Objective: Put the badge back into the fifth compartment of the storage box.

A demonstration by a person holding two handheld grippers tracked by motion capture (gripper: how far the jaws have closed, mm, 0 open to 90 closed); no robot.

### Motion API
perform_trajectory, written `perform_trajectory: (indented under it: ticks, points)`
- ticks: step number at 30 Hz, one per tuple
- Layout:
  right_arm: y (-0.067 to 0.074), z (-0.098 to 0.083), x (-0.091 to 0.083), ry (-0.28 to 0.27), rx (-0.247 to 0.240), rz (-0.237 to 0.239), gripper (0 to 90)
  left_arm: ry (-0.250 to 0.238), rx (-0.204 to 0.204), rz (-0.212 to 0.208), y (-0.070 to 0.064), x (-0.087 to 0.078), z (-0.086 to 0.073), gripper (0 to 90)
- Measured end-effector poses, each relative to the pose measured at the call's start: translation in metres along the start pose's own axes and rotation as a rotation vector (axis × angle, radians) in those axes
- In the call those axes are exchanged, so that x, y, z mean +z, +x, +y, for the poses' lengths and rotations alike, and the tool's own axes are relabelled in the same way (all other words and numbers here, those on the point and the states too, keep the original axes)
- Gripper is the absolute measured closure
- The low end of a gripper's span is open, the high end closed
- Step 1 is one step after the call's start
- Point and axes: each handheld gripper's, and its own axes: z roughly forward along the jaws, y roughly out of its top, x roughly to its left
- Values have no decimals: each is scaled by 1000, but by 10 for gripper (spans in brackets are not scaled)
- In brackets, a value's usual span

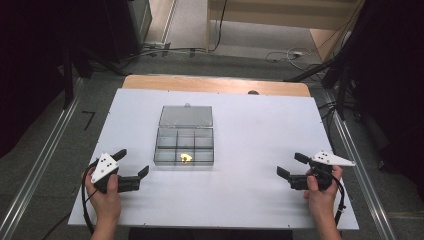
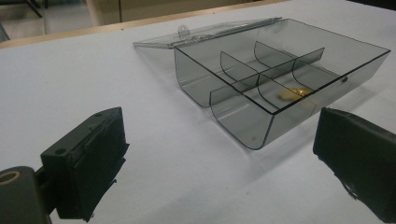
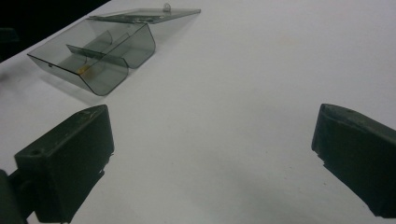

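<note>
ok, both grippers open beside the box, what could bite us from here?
1. The box is light clear plastic lying loose on the table; a one-sided push would likely slide it.
2. The lid lies fully back, so closing means reaching behind it.
3. The gold piece sits low between dividers; the left gripper may not fit its wide jaws in.

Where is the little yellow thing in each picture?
High view: the yellow thing lies in the front middle compartment of the clear box, centre of the picture.
Left gripper view: right of centre, inside the box.
Right gripper view: upper left, inside the box.
Shared landmark: the box's open lid.
</note>
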Motion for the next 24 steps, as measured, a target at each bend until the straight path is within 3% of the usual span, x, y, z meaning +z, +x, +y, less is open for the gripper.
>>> perform_trajectory:
  ticks: [17,24]
  points:
    - [-39,-22,-26,-33,65,-83,0,7,4,-7,0,1,0,28]
    - [-44,-25,-26,-62,79,-42,0,2,4,-12,0,0,0,28]
